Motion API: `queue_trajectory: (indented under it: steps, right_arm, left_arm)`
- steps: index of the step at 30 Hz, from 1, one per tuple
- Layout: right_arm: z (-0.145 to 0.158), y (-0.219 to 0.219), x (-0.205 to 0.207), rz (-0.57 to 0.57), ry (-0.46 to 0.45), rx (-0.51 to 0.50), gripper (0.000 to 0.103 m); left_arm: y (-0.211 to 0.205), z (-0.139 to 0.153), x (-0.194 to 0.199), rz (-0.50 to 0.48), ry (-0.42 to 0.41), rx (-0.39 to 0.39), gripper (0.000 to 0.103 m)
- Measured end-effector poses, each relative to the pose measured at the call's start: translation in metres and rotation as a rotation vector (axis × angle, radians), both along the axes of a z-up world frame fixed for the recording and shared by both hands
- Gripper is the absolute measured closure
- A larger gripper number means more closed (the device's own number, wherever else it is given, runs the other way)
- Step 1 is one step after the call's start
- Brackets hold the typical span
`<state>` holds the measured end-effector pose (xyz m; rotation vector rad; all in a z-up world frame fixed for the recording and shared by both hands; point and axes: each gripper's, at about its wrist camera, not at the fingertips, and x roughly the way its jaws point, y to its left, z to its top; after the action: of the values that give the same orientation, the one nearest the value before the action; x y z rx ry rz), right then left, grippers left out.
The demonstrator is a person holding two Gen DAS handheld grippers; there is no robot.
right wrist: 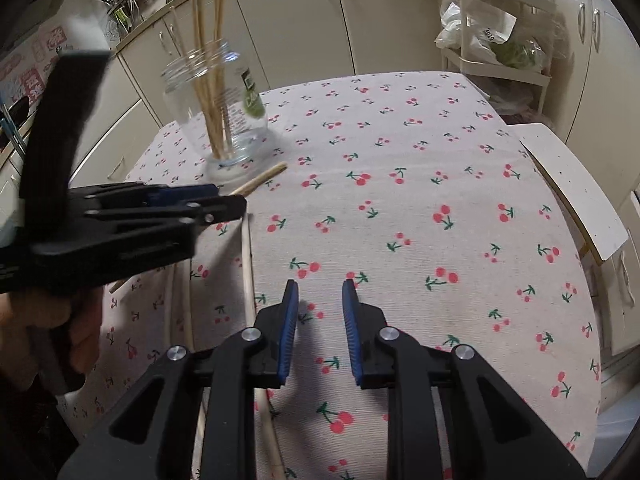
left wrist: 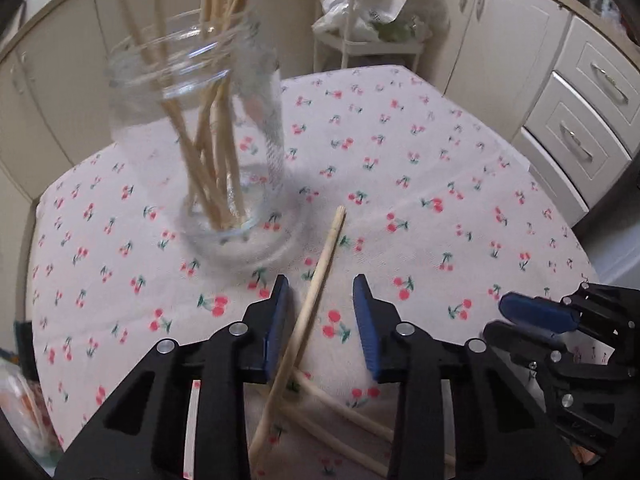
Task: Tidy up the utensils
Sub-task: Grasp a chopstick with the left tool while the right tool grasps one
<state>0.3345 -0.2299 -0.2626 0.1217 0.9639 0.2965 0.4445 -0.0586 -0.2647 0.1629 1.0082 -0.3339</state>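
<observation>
Bench (right wrist: 420, 184): covered by a pale cloth printed with red cherries; cream cabinets stand behind it.

Glass jar (left wrist: 200, 140): upright on the far left part of the bench, holding a bundle of wooden chopsticks (left wrist: 208, 152) that lean against its rim and rise above it.

Loose chopstick (left wrist: 316, 280): lies on the cloth just near of the jar, its far tip close to the jar's base. Its shaft runs between the blue pads of the left hand-held gripper (left wrist: 320, 292), nearer the left pad; no pad visibly presses on it. The jaws stand at a narrow gap, with nothing clamped.

Further loose chopsticks (left wrist: 340, 404): lie crossed on the cloth beneath and behind the left hand-held gripper.

Right hand-held gripper (right wrist: 320, 292): jaws narrow and empty, above bare cloth, well to the right of the jar. One long chopstick (right wrist: 248, 264) lies just left of its left finger.

Hand (right wrist: 52, 320): grips the left tool's handle at the left edge of the right wrist view.
</observation>
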Motion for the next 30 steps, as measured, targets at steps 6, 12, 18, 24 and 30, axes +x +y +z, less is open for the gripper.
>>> queue_trajectory:
  steps: [6,12,18,24,30]
  right_arm:
    - [0.001,0.003,-0.001,0.023,-0.004,0.014,0.081]
    - [0.006,0.022,-0.005,0.121,-0.029,0.031,0.077]
    - [0.001,0.055,0.009,0.214,-0.024,-0.087,0.077]
    - [0.001,0.069,0.019,0.277,-0.027,-0.194,0.079]
    - [0.001,0.067,0.019,0.277,-0.026,-0.186,0.097]
  left_arm:
    - [0.007,0.008,-0.006,0.035,-0.014,-0.01,0.098]
    - [0.066,0.031,-0.053,0.252,-0.037,-0.162,0.098]
    - [0.099,0.009,-0.081,0.346,0.04,-0.192,0.098]
    - [0.096,0.015,-0.07,0.362,0.014,-0.16,0.057]
    - [0.088,0.005,-0.037,0.373,0.043,-0.085,0.056]
